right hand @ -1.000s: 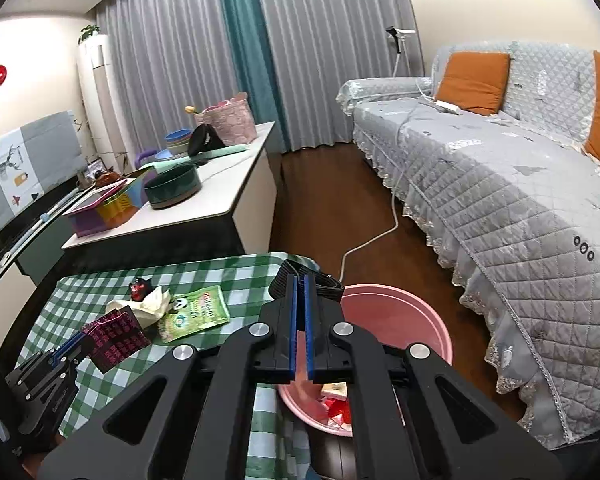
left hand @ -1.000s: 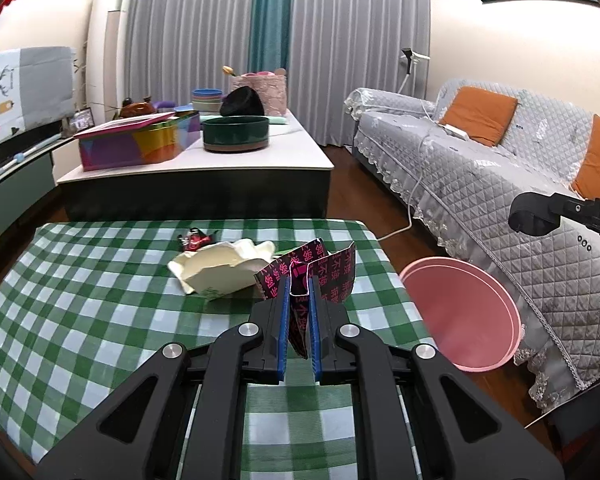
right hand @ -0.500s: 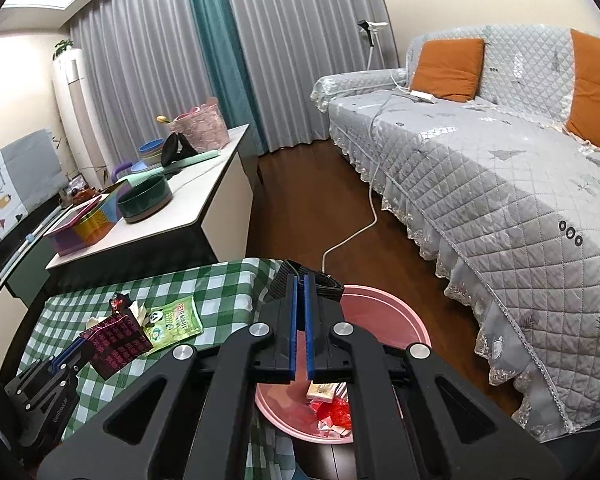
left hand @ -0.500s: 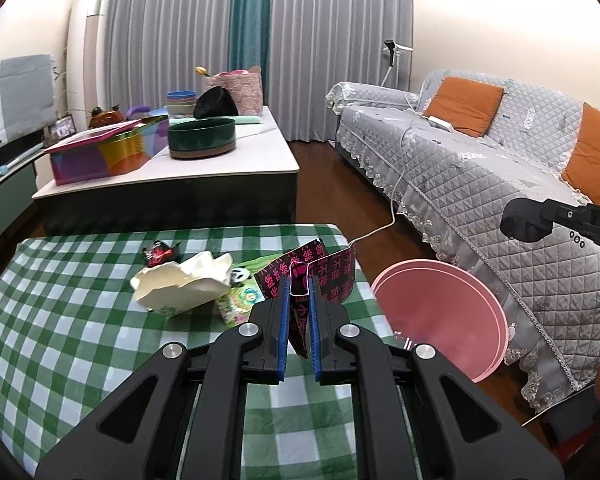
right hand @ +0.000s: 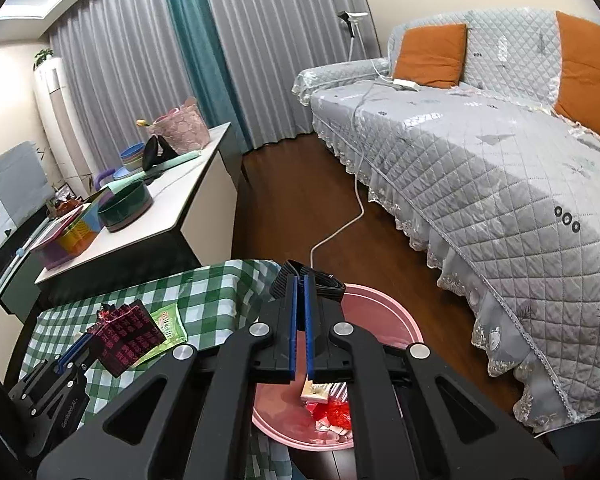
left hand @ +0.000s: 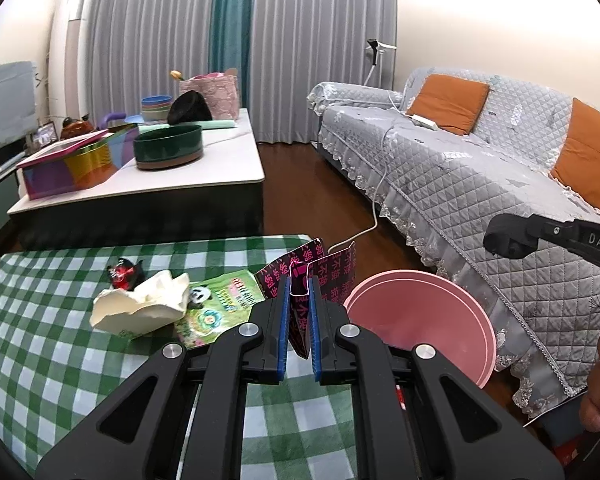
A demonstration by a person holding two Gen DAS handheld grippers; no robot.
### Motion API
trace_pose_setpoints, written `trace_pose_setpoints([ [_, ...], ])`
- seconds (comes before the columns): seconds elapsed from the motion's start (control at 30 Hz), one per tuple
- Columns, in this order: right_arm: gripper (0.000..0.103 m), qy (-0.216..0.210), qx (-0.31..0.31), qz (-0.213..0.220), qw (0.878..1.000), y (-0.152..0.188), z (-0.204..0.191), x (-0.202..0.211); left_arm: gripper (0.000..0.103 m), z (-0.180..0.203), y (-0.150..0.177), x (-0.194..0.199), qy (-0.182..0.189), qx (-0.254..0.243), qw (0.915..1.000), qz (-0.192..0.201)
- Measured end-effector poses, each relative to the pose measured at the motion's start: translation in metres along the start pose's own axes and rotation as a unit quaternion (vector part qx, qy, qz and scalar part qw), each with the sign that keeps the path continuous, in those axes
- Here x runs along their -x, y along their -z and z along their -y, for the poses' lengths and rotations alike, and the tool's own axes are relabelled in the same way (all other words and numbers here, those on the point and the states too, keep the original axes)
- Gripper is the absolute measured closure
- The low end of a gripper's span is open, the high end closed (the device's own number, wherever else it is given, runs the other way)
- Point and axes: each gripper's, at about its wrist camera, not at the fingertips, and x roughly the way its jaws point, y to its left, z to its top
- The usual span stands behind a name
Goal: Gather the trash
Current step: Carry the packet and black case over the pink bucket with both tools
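Note:
My left gripper [left hand: 299, 292] is shut on a black carton with pink print [left hand: 332, 270], held above the green checked table [left hand: 59, 360] near its right edge; it also shows in the right wrist view [right hand: 125, 334]. The pink bin [left hand: 428, 320] stands on the floor just right of the table, with red and white trash [right hand: 328, 404] inside. My right gripper [right hand: 300, 280] is shut on a black ribbed strap [right hand: 324, 282] above the bin. A crumpled white paper [left hand: 139, 310], a green panda packet [left hand: 219, 308] and a small red-black wrapper [left hand: 123, 274] lie on the table.
A low white-topped table [left hand: 219, 160] with bowls, a colourful tin and a basket stands behind. A grey quilted sofa [left hand: 480, 184] with orange cushions runs along the right. A white cable [left hand: 374, 216] lies on the wooden floor.
My left gripper has carried the carton to the right, toward the bin; the table trash has slid left in its view. My right gripper has shifted further over the bin.

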Motion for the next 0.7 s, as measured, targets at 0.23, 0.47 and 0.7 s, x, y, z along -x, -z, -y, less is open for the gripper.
trace_pose_setpoints([
  [0.23,0.100,0.010,-0.004,-0.011,1.000,0.001,0.003,-0.013,0.094,0.013,-0.002,-0.016,0.016,-0.006,0.9998,-0.007],
  [0.47,0.100,0.022,0.000,-0.015,1.000,0.002,0.004,-0.019,0.094,0.031,-0.001,-0.033,0.036,-0.016,0.9991,-0.015],
  [0.7,0.100,0.033,-0.002,-0.017,0.999,0.003,0.011,-0.022,0.094,0.050,0.003,-0.049,0.051,-0.031,0.9978,-0.027],
])
